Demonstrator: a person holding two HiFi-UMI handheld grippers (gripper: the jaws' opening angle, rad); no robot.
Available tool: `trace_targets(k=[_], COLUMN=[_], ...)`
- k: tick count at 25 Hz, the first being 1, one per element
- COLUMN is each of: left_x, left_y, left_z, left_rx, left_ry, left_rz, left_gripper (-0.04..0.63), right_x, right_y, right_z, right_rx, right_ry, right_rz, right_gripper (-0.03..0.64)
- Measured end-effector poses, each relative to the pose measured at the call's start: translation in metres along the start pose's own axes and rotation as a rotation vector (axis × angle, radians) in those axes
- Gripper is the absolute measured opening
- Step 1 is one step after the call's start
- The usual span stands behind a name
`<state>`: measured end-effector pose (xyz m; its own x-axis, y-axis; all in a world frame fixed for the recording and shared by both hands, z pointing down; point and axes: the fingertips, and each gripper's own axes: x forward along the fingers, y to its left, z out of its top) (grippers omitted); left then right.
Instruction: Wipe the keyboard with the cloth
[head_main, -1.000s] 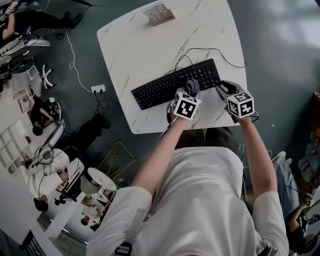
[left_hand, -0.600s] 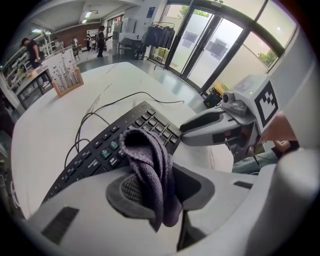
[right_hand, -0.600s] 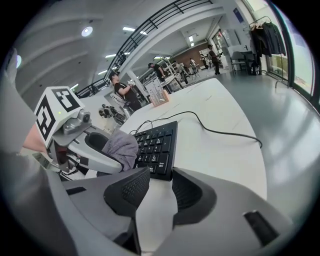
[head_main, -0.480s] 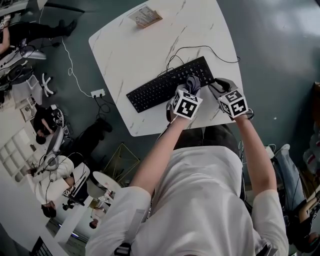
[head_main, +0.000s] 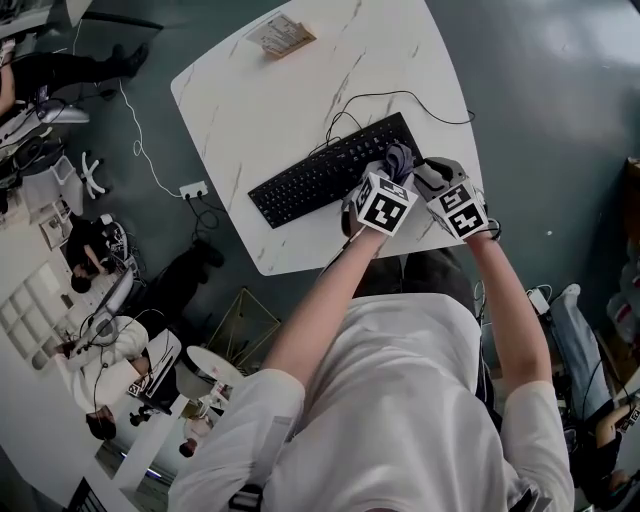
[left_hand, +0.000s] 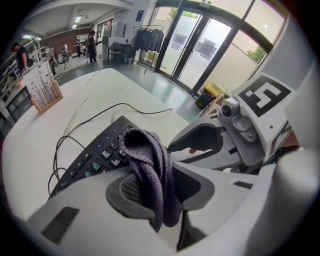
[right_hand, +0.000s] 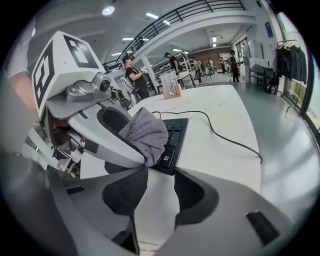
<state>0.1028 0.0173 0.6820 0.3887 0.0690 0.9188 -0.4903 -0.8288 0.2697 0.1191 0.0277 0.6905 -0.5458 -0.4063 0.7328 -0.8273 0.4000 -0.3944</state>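
White marbled table (head_main: 290, 105): one keyboard (head_main: 310, 180), one cable (left_hand: 122, 104), one card stand (head_main: 280, 35). Left gripper (left_hand: 160, 187) clamps one grey cloth (left_hand: 150, 160). Right gripper (right_hand: 157, 192) crowds alongside, its jaws just opening, empty.

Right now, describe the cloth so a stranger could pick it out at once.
Find the white marble table with the black keyboard on it. At the keyboard's right end, the left gripper pinches a bunched grey-purple cloth. It is the only soft, knitted thing among hard plastic.
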Motion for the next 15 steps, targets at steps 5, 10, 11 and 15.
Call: trace_targets(k=[5,10,11,15], left_x=[0.002,-0.003,-0.002,0.007], left_y=[-0.008,-0.019,-0.018,-0.011], left_z=[0.013,0.04,0.043,0.044], left_rx=[0.031,0.046,0.032,-0.052], left_ry=[-0.042,-0.14,-0.151,-0.151], left_rz=[-0.038,-0.06,-0.061,-0.071], left_gripper=[0.121,0.121,0.121,0.12], right_x=[-0.005,-0.016,-0.018,-0.022], right_y=[0.002,-0.008,-0.01,-0.015], right_z=[-0.01,-0.019,-0.02,-0.021], right_rx=[-0.04,0.033,0.05,0.078], right_ry=[0.03,-0.002,-0.008,-0.018], right_rz=[0.007,-0.015,-0.021,-0.036], right_gripper=[0.161,0.161,0.161,0.16])
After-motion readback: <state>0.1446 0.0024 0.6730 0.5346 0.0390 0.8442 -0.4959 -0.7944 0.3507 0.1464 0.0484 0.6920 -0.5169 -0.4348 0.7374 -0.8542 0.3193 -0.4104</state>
